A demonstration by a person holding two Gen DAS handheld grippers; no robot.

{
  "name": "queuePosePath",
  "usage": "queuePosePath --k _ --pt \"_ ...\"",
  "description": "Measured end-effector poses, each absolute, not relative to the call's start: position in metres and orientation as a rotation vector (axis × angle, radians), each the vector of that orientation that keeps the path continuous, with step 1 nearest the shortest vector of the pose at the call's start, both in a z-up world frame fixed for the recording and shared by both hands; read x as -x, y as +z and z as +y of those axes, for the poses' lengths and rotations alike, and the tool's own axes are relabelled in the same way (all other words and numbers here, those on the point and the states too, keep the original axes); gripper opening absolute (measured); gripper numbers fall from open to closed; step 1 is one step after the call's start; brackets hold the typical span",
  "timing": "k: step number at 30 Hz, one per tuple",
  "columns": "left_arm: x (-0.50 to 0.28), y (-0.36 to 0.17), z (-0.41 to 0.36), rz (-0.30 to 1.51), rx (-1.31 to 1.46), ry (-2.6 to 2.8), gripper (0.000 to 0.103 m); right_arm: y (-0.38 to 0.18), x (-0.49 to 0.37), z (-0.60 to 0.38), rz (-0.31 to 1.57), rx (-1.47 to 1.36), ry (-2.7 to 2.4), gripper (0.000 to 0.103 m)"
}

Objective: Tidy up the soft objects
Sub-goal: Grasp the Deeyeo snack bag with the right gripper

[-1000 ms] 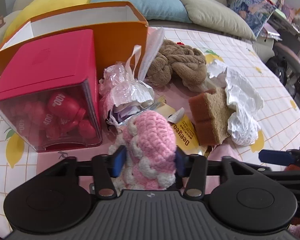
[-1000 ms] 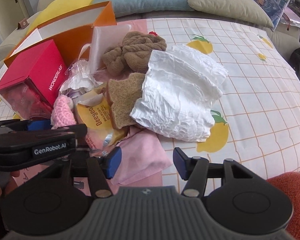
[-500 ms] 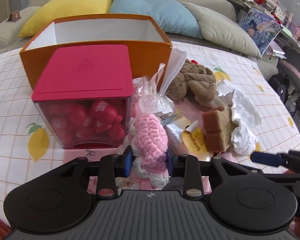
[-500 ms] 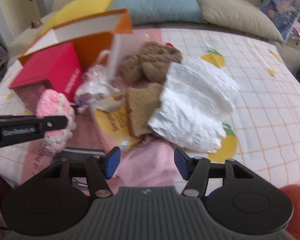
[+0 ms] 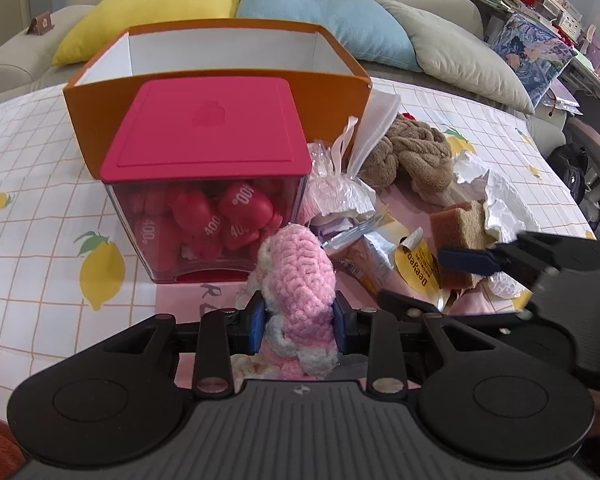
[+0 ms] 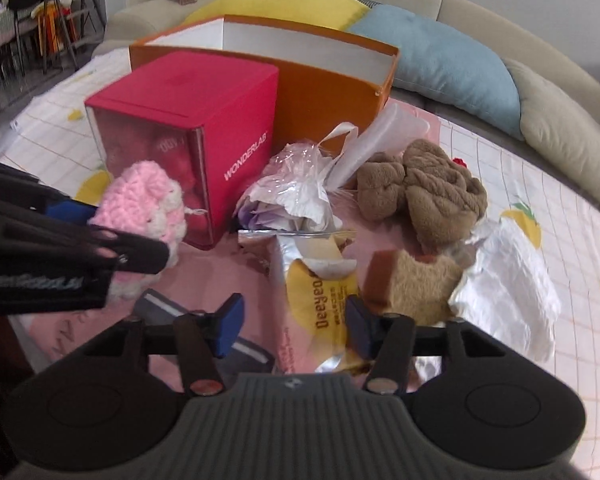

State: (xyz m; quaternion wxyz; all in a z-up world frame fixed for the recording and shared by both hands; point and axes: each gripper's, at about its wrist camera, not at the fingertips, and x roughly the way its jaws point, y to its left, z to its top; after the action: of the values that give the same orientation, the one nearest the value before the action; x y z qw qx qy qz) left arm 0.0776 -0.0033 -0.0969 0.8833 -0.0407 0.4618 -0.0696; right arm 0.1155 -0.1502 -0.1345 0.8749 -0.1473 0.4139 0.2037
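Right wrist view: red box (image 6: 188,128) reads WONDERLAB, packet (image 6: 320,300) perhaps Deeyeo; left tongs (image 5: 298,320) clench crochet toy (image 5: 296,276); right tongs (image 6: 292,320) released.

My left wrist view is bright, evenly daylit and sharp, with soft shadows under the red-lidded box (image 5: 204,152). My right wrist view is dimmer and smeared by motion blur; the lettering on the yellow packet (image 6: 324,304) is soft. Light glares off the crumpled white plastic (image 6: 512,292) and the clear bag (image 6: 296,184). Both fisheye pictures bend the tablecloth (image 5: 32,208) grid and darken at the corners.
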Motion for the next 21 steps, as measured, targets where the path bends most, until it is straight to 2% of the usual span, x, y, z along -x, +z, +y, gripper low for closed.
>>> queuePosePath --k 10,13,15,19,21 --pt "-0.081 -0.103 -0.003 0.975 0.101 -0.155 0.037 -0.168 -0.127 -0.140 0.905 0.426 0.411 0.059" --pt "-0.080 -0.103 -0.004 0.979 0.101 -0.155 0.037 -0.168 -0.129 -0.143 0.895 0.415 0.399 0.041" --pt "-0.080 -0.102 -0.004 0.972 0.100 -0.157 0.037 -0.167 -0.133 -0.147 0.905 0.379 0.401 0.038" --pt "-0.077 -0.097 -0.005 0.954 0.098 -0.158 0.037 -0.157 -0.134 -0.155 0.897 0.307 0.394 0.024" --pt "-0.075 -0.094 -0.005 0.947 0.098 -0.153 0.037 -0.149 -0.133 -0.159 0.889 0.257 0.404 0.021"
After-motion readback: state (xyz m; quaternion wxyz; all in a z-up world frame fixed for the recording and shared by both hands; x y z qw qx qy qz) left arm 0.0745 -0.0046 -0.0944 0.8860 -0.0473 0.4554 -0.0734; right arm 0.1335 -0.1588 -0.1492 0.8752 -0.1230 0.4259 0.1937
